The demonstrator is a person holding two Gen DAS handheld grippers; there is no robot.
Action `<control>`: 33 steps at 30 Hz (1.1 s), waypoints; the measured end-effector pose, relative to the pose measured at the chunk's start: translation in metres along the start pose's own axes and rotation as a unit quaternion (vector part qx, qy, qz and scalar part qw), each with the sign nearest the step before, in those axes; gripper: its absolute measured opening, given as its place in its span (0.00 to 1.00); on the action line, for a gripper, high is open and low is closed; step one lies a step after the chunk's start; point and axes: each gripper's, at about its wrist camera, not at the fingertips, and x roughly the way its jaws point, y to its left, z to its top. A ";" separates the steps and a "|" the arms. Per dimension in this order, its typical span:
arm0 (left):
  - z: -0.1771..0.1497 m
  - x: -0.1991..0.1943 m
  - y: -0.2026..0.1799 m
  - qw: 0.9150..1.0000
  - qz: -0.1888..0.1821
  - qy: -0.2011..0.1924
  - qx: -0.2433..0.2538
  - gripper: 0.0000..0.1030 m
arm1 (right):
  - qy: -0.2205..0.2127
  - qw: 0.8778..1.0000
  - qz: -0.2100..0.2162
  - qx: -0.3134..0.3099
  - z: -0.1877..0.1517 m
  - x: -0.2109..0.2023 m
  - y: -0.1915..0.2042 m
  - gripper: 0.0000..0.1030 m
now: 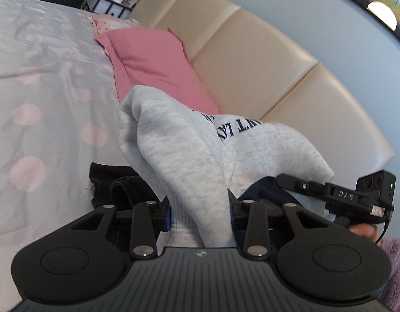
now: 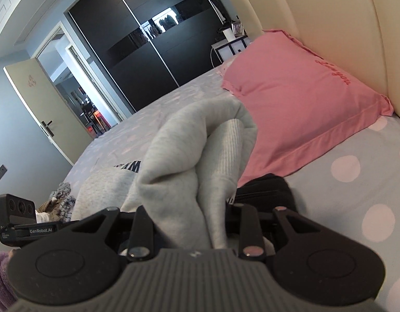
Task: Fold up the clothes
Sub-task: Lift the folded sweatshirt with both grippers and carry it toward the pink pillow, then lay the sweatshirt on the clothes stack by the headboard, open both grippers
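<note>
A light grey sweatshirt [image 1: 179, 140] with dark blue lettering hangs bunched above the bed. My left gripper [image 1: 200, 218] is shut on a thick fold of it ending in a ribbed cuff. In the right wrist view the same grey sweatshirt [image 2: 189, 156] rises in a bundle from my right gripper [image 2: 192, 223], which is shut on its ribbed edge. The cloth hides both pairs of fingertips. The right gripper's body [image 1: 355, 197] shows at the right of the left wrist view, and the left gripper's body [image 2: 18, 221] at the lower left of the right wrist view.
Below lies a bed with a pale dotted cover [image 2: 368, 182], a pink pillow [image 2: 298, 104] and a cream padded headboard [image 1: 252, 59]. A black garment [image 2: 265, 189] lies under the sweatshirt. More clothes [image 2: 59, 200] sit at the left. A dark wardrobe [image 2: 148, 39] and open door [image 2: 44, 104] stand beyond.
</note>
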 end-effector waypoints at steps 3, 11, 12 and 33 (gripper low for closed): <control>-0.001 0.020 0.006 1.000 0.005 0.016 0.002 0.33 | 0.008 1.000 0.003 0.000 -0.003 0.018 -0.026 0.31; -0.014 0.050 0.029 0.998 0.030 0.048 0.027 0.34 | 0.037 0.999 -0.021 0.025 -0.018 0.069 -0.085 0.34; -0.016 0.052 0.032 0.998 0.032 0.052 0.027 0.34 | 0.034 0.999 -0.021 0.037 -0.023 0.070 -0.092 0.35; 0.010 -0.013 -0.042 0.972 0.145 -0.032 0.184 0.40 | -0.120 0.961 -0.199 -0.147 -0.018 0.006 0.010 0.18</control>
